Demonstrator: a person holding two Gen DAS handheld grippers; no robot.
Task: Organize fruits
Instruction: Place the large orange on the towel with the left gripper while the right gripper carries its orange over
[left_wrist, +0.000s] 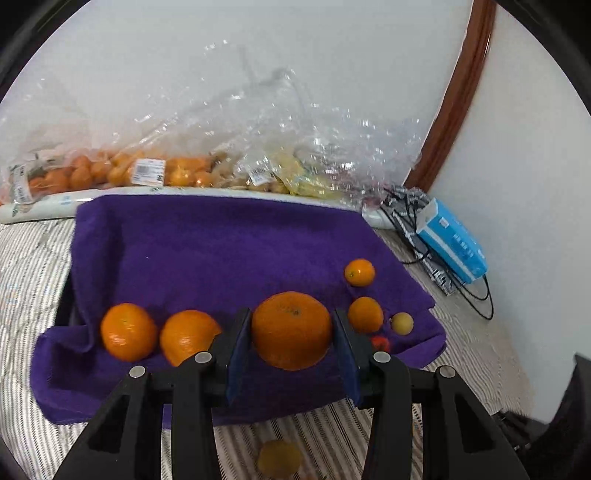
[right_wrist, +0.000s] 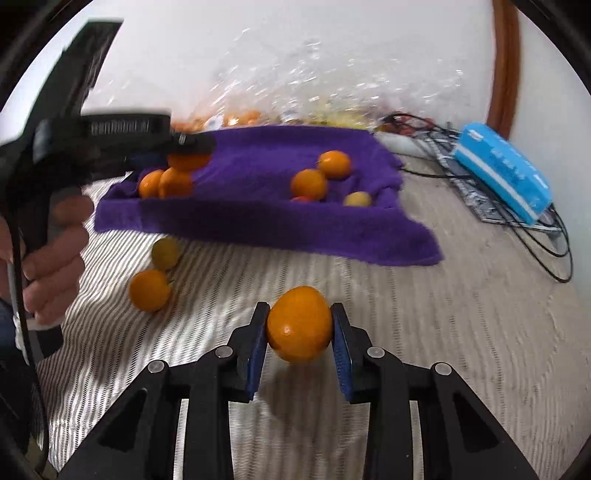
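Both hands are carrying fruit toward the purple towel (left_wrist: 207, 240). The left gripper (left_wrist: 291, 332) is clamped on a big orange (left_wrist: 291, 330), one pad against each side, and holds it over the near part of the towel, just right of two oranges (left_wrist: 129, 330) already lying side by side there. The right gripper (right_wrist: 299, 328) grips a smaller orange (right_wrist: 299, 325) above the striped bedcover (right_wrist: 424, 332), short of the towel's front edge.

On the towel's right side sit two small oranges (left_wrist: 360, 272), a pale yellow fruit (left_wrist: 402, 323) and something red (left_wrist: 380, 341) half hidden behind the left gripper's finger. A green-yellow fruit (right_wrist: 165, 253) and another orange (right_wrist: 149, 290) still lie loose on the bedcover, near the person's hand (right_wrist: 55, 254).

The sorting looks to be by size, big oranges left, small fruit right. So the big orange should be set down in line with its two neighbours, low enough to rest before the jaws let go, since round fruit rolls on soft cloth. Opening slowly and drawing straight back would keep the pads from nudging the row. The smaller orange probably belongs with the small group on the right, and should come in without crossing the left hand
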